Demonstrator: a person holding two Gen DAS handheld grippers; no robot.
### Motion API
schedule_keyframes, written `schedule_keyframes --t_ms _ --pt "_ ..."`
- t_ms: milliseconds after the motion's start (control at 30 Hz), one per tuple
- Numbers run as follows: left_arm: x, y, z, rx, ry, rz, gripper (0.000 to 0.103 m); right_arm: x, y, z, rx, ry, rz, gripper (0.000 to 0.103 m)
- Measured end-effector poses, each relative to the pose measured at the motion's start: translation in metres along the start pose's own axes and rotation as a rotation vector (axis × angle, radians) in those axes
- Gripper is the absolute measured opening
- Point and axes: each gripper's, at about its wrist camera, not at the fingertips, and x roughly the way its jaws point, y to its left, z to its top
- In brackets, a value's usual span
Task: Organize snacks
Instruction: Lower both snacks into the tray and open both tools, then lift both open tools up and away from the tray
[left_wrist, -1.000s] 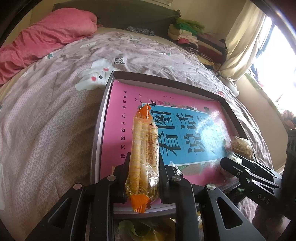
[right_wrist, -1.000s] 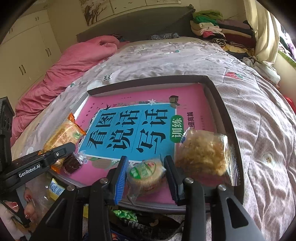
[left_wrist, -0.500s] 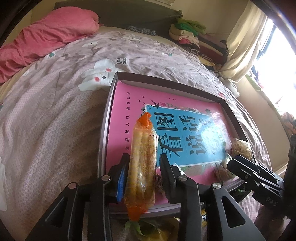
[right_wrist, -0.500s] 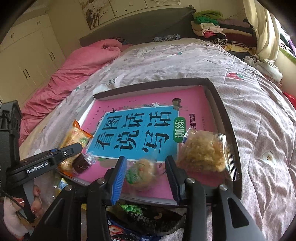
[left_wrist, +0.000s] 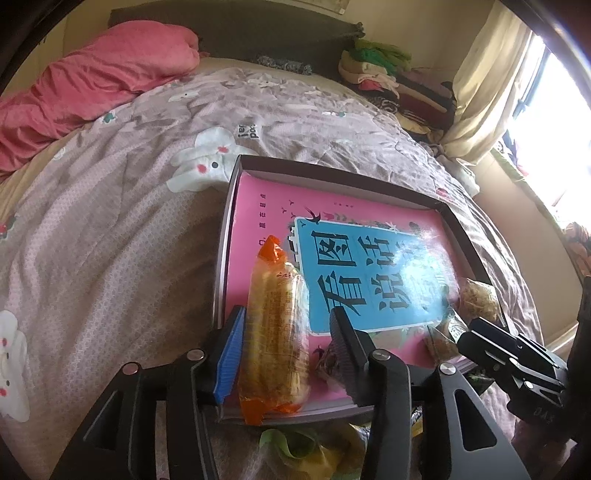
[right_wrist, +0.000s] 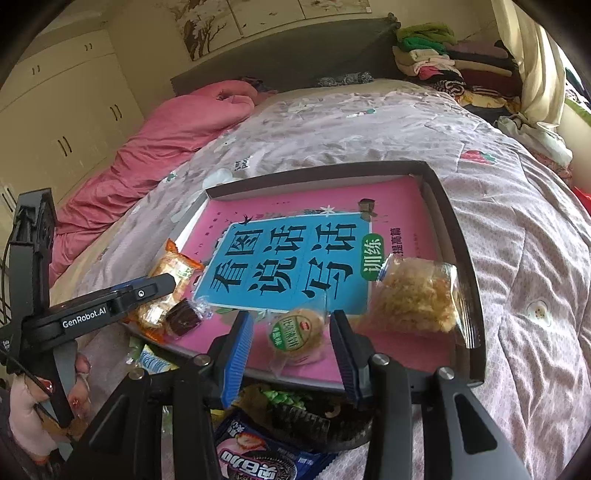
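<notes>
Nearest the right wrist camera, loose packets wait off the tray's front edge: a blue cookie packet (right_wrist: 258, 456) and some green wrappers (right_wrist: 284, 397). Just past them the right gripper (right_wrist: 291, 343) stands with its jaws apart around a round cake in a clear wrapper with a green label (right_wrist: 295, 332); neither pad presses on it, and it lies on the pink book cover (right_wrist: 295, 210) that lines the dark tray (right_wrist: 461, 236). A clear bag of pale crumbly snack (right_wrist: 413, 295) lies just right of it, near the tray's right wall.

The left gripper (left_wrist: 288, 350) is opening its jaws on either side of a long orange-ended packet of roll wafers (left_wrist: 275, 332), which lies lengthwise at the tray's left side, its near end on the front edge. A small dark wrapped sweet (left_wrist: 327, 360) sits beside the right-hand jaw.

Both releases look nearly done. To finish well, each gripper should open clear of its packet and draw straight back, so the wrappers are not dragged; the wafer packet overhangs the rim and could tip off. Beyond lies the grey rabbit-print quilt (left_wrist: 147, 229).
</notes>
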Motion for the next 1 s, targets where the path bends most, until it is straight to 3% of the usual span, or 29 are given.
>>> schedule_keyframes --t_ms 533,1000 --pt "-0.024 0.006 0.002 -0.004 -0.032 0.004 0.056 -0.005 0.015 -0.007 -0.032 0.013 0.054 0.043" --pt "-0.043 -0.008 0.001 0.042 -0.049 0.005 0.066 -0.004 0.007 -0.004 -0.005 0.007 0.028 0.043"
